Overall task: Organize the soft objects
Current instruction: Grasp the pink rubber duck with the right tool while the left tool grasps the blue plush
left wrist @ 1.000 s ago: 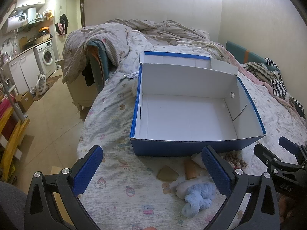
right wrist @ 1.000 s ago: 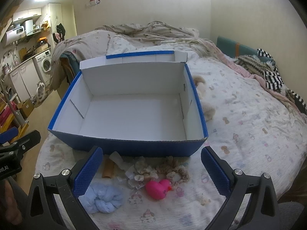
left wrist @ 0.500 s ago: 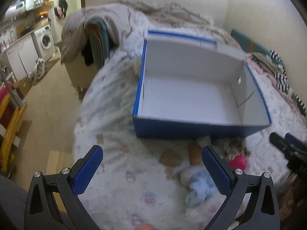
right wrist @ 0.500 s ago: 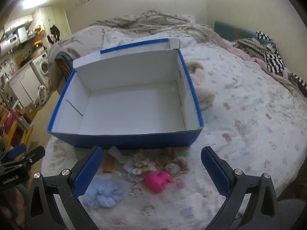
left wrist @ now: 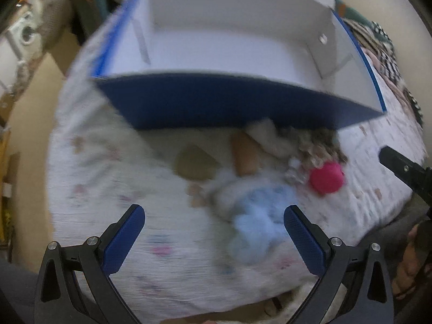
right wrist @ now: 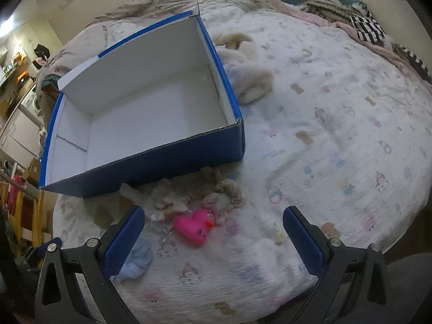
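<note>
1. Both grippers gape wide, holding nothing: left gripper (left wrist: pixel 214 225) over a pale blue fluffy scrunchie (left wrist: pixel 256 221), right gripper (right wrist: pixel 213 229) over a pink rubber duck (right wrist: pixel 195 226).
2. Just beyond, lace scrunchies (right wrist: pixel 224 193) lie beside the blue cardboard box (right wrist: pixel 151 166) (white inside).
3. Everything rests on a cartoon-print bedsheet (right wrist: pixel 337 140); a washing machine (right wrist: pixel 28 102) stands far left.
4. Left view is badly blurred.

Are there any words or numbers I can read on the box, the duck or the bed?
None can be read.
Box: plain blue and white, no label.
Duck: a dark mark on its side, no letters.
Sheet: cartoon prints with tiny script, too small and blurred to read.
</note>
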Demonstrator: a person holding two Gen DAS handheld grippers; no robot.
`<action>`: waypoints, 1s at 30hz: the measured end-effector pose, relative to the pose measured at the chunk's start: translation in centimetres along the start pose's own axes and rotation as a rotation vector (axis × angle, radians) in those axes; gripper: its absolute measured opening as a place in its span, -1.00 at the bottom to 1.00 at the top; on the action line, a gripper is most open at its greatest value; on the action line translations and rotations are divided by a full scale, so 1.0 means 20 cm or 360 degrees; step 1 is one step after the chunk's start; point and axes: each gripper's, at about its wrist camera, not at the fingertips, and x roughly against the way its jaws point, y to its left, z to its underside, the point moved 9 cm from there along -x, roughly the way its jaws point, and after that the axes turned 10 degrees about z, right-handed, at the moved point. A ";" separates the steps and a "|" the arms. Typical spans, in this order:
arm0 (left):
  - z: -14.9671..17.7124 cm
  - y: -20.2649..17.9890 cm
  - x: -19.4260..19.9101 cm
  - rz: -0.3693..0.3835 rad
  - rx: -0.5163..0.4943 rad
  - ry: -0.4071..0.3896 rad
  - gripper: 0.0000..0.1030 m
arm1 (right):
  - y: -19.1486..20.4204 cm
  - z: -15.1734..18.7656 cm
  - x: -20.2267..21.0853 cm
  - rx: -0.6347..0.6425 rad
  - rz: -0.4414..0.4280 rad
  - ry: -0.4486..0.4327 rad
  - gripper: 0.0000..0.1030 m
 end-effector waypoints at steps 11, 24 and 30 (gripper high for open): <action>0.07 -0.16 -0.34 0.0152 0.0052 0.0257 0.45 | 0.03 0.01 -0.02 0.0059 0.0032 0.0008 1.00; 0.12 -0.10 -0.17 0.0214 0.0117 0.0212 -0.58 | -0.04 0.05 -0.11 0.0034 0.0166 0.0107 1.00; 0.07 0.01 0.08 0.0133 0.0129 0.0029 -0.60 | 0.10 0.14 -0.18 0.0222 0.0121 0.0195 1.00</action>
